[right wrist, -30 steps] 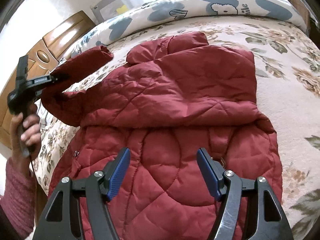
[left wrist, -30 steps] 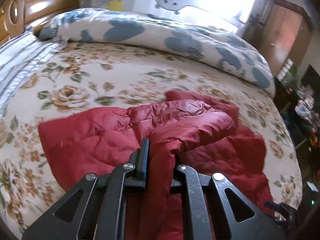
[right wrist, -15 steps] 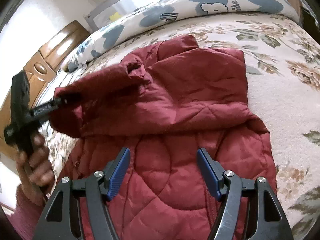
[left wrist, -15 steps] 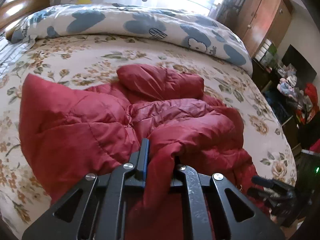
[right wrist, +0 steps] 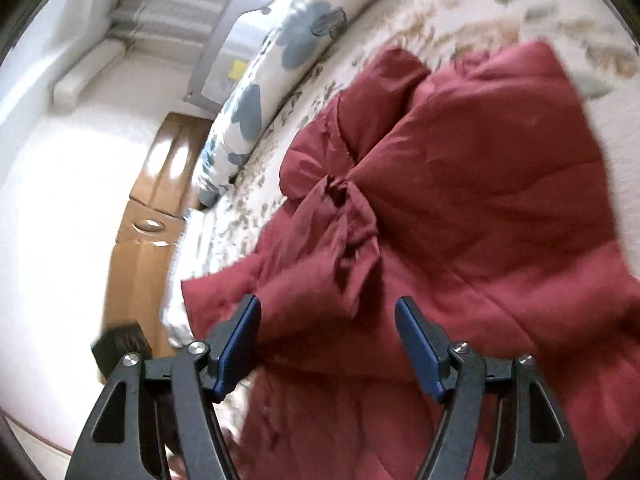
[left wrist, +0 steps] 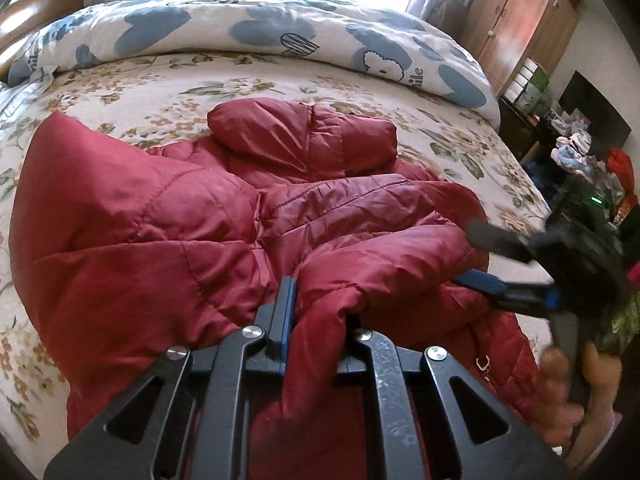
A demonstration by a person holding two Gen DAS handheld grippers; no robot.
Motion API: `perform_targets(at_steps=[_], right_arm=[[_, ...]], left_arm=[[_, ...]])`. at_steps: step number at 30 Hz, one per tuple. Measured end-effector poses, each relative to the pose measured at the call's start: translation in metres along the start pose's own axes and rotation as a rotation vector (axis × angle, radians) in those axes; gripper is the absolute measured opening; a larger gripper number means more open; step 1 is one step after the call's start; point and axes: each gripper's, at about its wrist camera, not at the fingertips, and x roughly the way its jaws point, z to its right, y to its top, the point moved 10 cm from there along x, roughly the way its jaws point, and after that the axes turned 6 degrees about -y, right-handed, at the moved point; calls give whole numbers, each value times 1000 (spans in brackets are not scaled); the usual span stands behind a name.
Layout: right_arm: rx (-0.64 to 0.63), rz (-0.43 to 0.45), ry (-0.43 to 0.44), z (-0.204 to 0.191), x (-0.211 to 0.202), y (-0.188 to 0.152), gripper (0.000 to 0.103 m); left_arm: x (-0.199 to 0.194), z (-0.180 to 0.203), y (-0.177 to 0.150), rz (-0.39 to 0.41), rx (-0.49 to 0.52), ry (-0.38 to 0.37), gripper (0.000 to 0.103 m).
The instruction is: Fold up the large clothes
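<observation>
A red quilted puffer jacket (left wrist: 168,240) lies on the floral bed, its collar (left wrist: 304,136) toward the far side. My left gripper (left wrist: 316,312) is shut on the jacket's sleeve (left wrist: 384,264) and holds it over the jacket's body. My right gripper (right wrist: 328,340) is open and empty, tilted, just above the jacket (right wrist: 480,184) near the bunched sleeve (right wrist: 344,216). It also shows in the left wrist view (left wrist: 492,260) at the right, open beside the sleeve.
The floral bedsheet (left wrist: 120,92) surrounds the jacket. A rolled white-and-blue duvet (left wrist: 260,28) lies along the far side. A wooden headboard (right wrist: 152,216) is at the left, a wardrobe (left wrist: 524,24) and clutter (left wrist: 580,148) beyond the bed's right edge.
My left gripper has carried the sleeve rightward across the jacket's body. My right gripper has tilted and swung left, close to the held sleeve, still open.
</observation>
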Motion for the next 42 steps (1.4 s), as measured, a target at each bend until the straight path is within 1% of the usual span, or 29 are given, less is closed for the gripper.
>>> perform_targets(at_steps=[2, 3, 4, 5, 6, 8, 9, 10, 11, 12, 13, 15, 19, 25, 28, 31, 34, 37, 38, 39, 42], right_arm=[[49, -31, 47, 3, 16, 9, 71], [62, -41, 65, 3, 22, 11, 65], [80, -51, 88, 3, 29, 14, 49], [86, -55, 97, 2, 33, 16, 37], [88, -60, 102, 1, 36, 17, 21], [73, -47, 83, 0, 40, 21, 17], [60, -34, 78, -2, 39, 22, 14], [53, -21, 77, -3, 37, 23, 12], [44, -9, 73, -5, 34, 24, 12], [35, 0, 64, -5, 33, 26, 11], [24, 18, 50, -5, 29, 27, 11], [20, 40, 37, -1, 20, 31, 11], [-9, 106, -24, 6, -4, 35, 10], [-84, 212, -121, 15, -47, 36, 10], [-132, 269, -195, 22, -67, 34, 8], [-172, 296, -271, 34, -80, 30, 2], [-163, 301, -292, 46, -85, 31, 0], [-152, 284, -309, 55, -83, 27, 0], [-158, 281, -307, 54, -83, 26, 1], [-164, 279, -301, 51, -83, 25, 6], [-223, 297, -296, 29, -82, 25, 6]], left_arm=[[-1, 0, 0, -1, 8, -3, 8], [-1, 0, 0, -1, 12, -6, 8], [-2, 0, 0, 0, 18, -10, 11], [-1, 1, 0, -4, 22, -9, 14], [-1, 1, -1, -13, 26, -7, 17], [-1, 2, -4, -31, 35, -8, 19], [-1, 3, -5, -41, 41, -9, 23], [-1, 6, -6, -52, 44, -26, 34], [-1, 10, -7, -60, 46, -58, 41], [-2, 14, -7, -60, 51, -77, 52], [-4, 17, -8, -55, 61, -91, 59], [-9, 24, -8, -45, 83, -92, 66], [-16, 27, -5, -25, 96, -83, 66], [-25, 12, 3, -6, 77, -58, 66], [-31, -4, 9, 17, 65, -13, 66], [-31, -25, 18, 24, 48, 45, 66], [-28, -42, 28, 25, 30, 78, 66], [-22, -58, 35, 22, 11, 104, 66], [-19, -62, 36, 17, 8, 104, 66], [-16, -63, 35, 9, 7, 101, 66], [-2, -68, 29, -29, 14, 101, 66]])
